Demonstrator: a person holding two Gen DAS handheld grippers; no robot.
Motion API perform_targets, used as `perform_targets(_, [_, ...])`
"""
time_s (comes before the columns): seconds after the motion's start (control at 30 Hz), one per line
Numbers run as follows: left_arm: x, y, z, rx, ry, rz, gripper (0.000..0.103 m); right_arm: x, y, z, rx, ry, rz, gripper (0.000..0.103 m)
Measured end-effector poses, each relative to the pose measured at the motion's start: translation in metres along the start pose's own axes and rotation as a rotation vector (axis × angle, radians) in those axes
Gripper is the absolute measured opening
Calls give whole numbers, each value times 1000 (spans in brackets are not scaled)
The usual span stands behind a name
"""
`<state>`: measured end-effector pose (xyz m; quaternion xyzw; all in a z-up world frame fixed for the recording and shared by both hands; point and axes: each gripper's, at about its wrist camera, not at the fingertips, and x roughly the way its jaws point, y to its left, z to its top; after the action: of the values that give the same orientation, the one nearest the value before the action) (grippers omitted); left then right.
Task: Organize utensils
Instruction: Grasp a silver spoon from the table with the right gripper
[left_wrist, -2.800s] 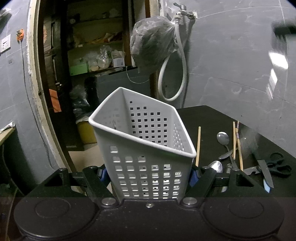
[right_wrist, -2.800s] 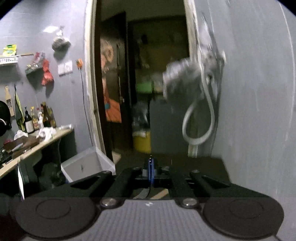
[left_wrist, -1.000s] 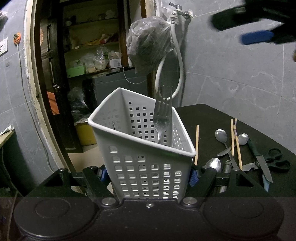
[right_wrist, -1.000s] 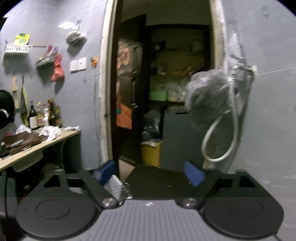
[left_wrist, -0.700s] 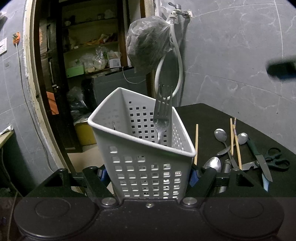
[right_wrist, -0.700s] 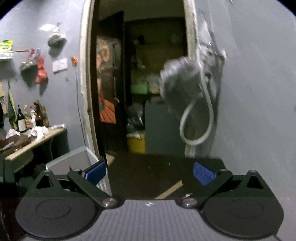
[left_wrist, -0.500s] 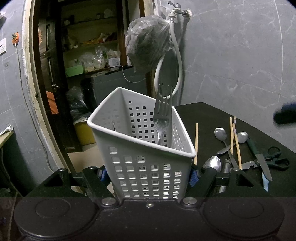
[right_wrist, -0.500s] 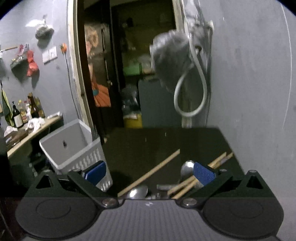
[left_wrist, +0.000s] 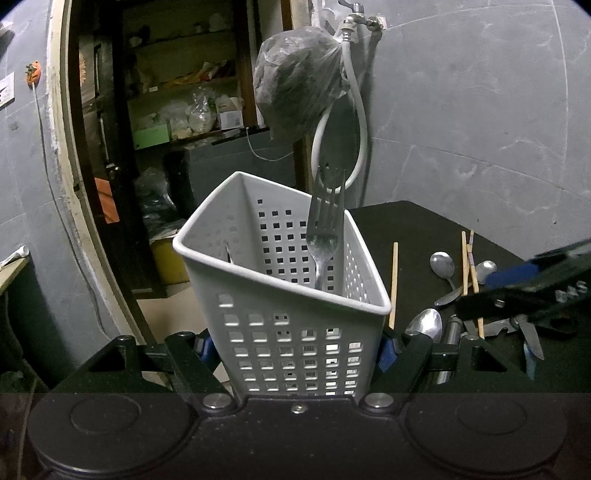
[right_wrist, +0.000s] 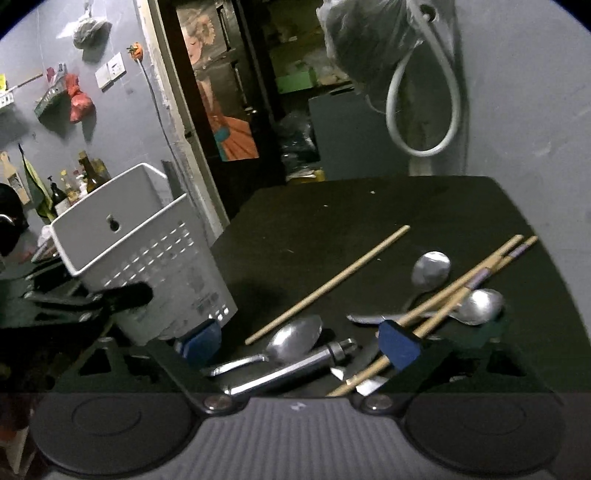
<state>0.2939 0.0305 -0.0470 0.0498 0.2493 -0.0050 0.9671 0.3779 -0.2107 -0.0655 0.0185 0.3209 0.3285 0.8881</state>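
Step now: one fork (left_wrist: 325, 236) stands in the white basket (left_wrist: 291, 332), prongs up; the other utensils lie on the black table (right_wrist: 332, 221), so I think the job is only just started

Left gripper (left_wrist: 295, 347): its two blue pads press on both sides of the white basket and hold it tight at the table's edge

Right gripper (right_wrist: 299, 345): spread wide with nothing in it, low over the pile of utensils

What sits between its fingers: a big spoon (right_wrist: 291, 341) and a shiny metal handle (right_wrist: 291, 367) lie side by side in the gap; I cannot tell what tool the handle belongs to

Just beside: chopsticks (right_wrist: 454, 288) run under the right blue pad; two more spoons (right_wrist: 430, 269) lie past them, and one lone chopstick (right_wrist: 328, 284) lies apart, nearer the basket

Further off: scissors (left_wrist: 554, 323) show only in the left view, partly hidden

Next move, my guess: go down a little, pinch just one thing, maybe the big spoon, then lift it to the basket on the left

Watch out: the spoon and handle are very close, so both could get pinched
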Motion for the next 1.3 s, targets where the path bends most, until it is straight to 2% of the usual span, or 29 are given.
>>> perform_targets(0.33, [0,-2,0,2,4,4,78,43,-20,8,28,73,60,79])
perform_targets(0.43, [-1,-2,0,1,5,4,78,50,-20,7,14,95,58,69])
perform_targets(0.8, [-1,-2,1,6,8,3,78,62,-18,3,17,111,41,45])
perform_targets(0.97, [-1,-2,1,6,7,4,78,62,-24,3,55,106,39,39])
perform_targets(1.07, [-1,-2,1,5,8,3,78,63,-25,2,67,106,38,28])
perform_targets(1.13, [-1,-2,1,6,7,3,78,64,-27,1,87,105,42,15])
perform_targets(1.3, [0,-2,2,8,7,1,78,60,-29,1,148,67,38,8])
